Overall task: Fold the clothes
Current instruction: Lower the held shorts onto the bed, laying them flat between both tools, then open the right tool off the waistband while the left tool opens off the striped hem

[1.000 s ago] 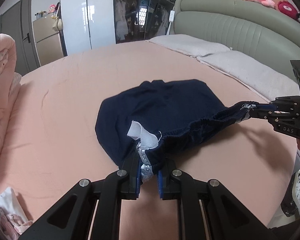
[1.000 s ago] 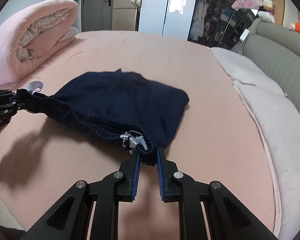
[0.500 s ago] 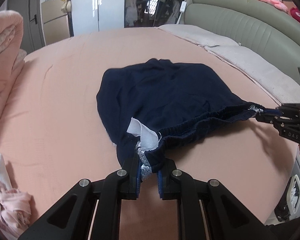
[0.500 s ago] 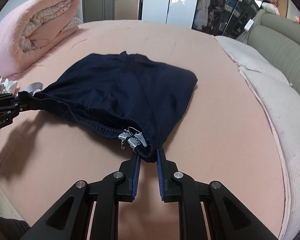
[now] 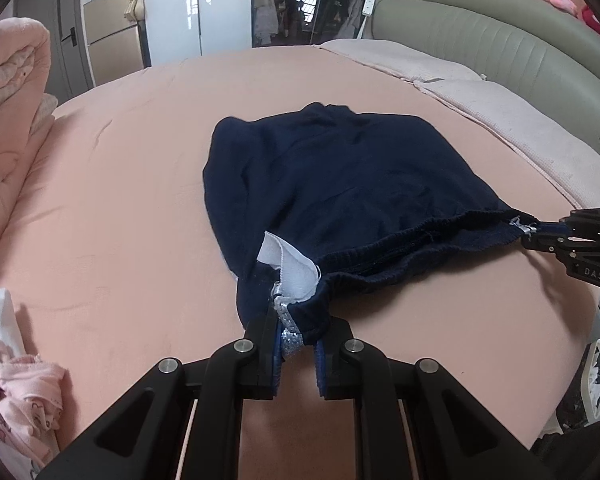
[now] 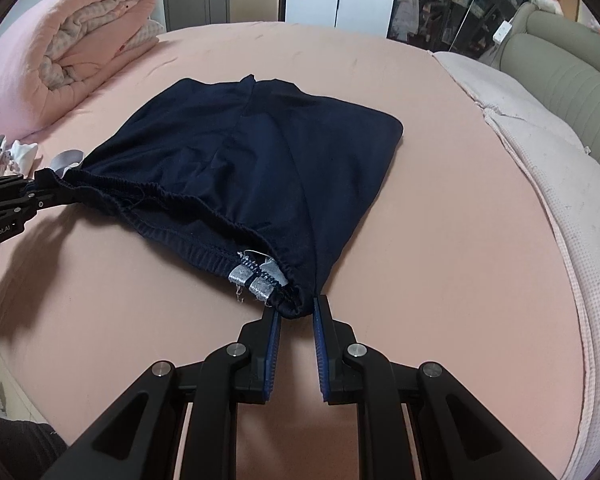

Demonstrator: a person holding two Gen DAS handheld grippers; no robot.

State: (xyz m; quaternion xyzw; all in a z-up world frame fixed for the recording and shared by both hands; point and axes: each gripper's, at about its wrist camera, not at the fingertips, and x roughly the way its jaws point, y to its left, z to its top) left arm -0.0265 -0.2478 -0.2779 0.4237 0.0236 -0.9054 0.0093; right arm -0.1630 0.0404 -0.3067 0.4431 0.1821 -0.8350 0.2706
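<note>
A pair of dark navy shorts (image 5: 340,184) lies spread on the pink bed sheet (image 5: 120,208), legs pointing away; it also shows in the right wrist view (image 6: 260,152). My left gripper (image 5: 298,328) is shut on one end of the elastic waistband, beside a white inner pocket (image 5: 288,264). My right gripper (image 6: 294,310) is shut on the other waistband end, by grey tabs (image 6: 252,276). The waistband hangs stretched between them, just above the sheet. Each gripper shows in the other's view, the right (image 5: 540,236) and the left (image 6: 40,188).
A rolled pink quilt (image 6: 68,44) lies at the bed's left. Pale pink and white clothes (image 5: 12,380) are heaped at the near left edge. A cream pillow cover (image 6: 548,168) and a green padded headboard (image 5: 500,40) are on the right. Wardrobes stand beyond.
Both grippers, still holding the waistband, have come down and back toward the near edge. The shorts now lie flatter and more spread on the sheet.
</note>
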